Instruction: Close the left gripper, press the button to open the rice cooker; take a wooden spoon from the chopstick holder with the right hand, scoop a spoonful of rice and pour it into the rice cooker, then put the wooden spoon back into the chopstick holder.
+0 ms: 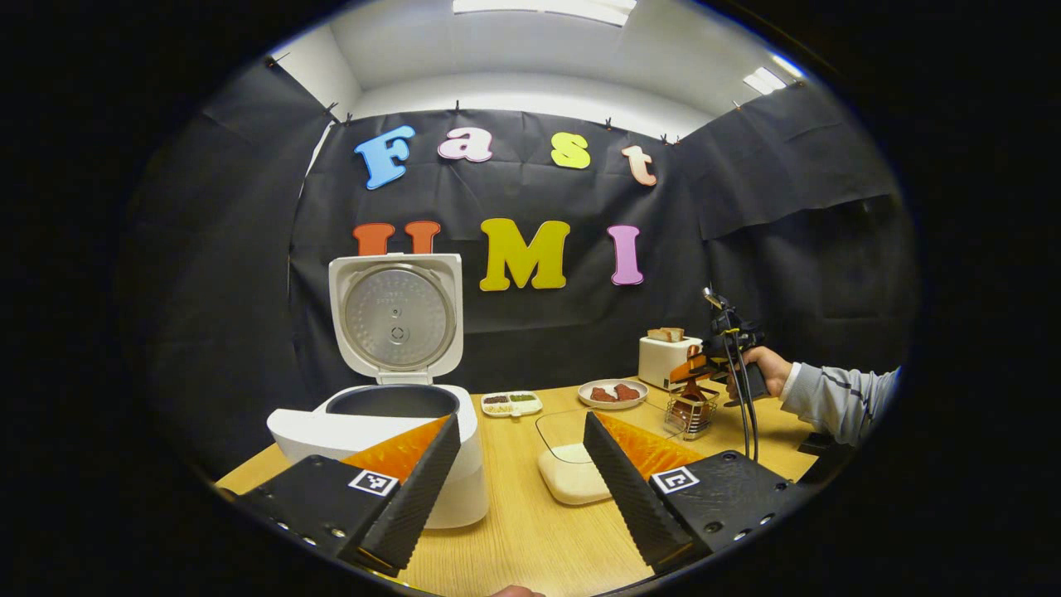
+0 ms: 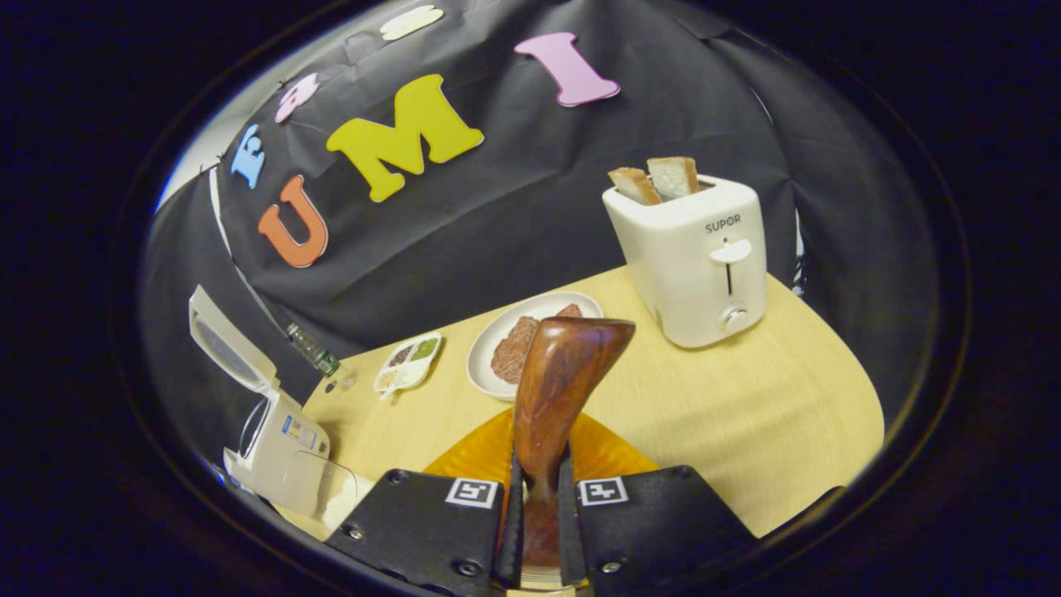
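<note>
The white rice cooker (image 1: 377, 435) stands at the left with its lid (image 1: 396, 315) swung up and the dark pot bare. My left gripper (image 1: 522, 464) hovers open over the table, between the cooker and a glass box of rice (image 1: 572, 477). At the right a hand holds my right gripper (image 1: 695, 375) just above the wire chopstick holder (image 1: 690, 414). In the right gripper view, my right gripper (image 2: 539, 518) is shut on the brown wooden spoon (image 2: 557, 385). The spoon's bowl end is hidden below.
A white toaster (image 2: 692, 257) with bread stands at the back right. Beside it sit a plate of meat (image 2: 530, 340) and a small divided dish (image 2: 408, 361). A small bottle (image 2: 313, 350) lies near the wall. The grey sleeve (image 1: 837, 398) reaches in from the right.
</note>
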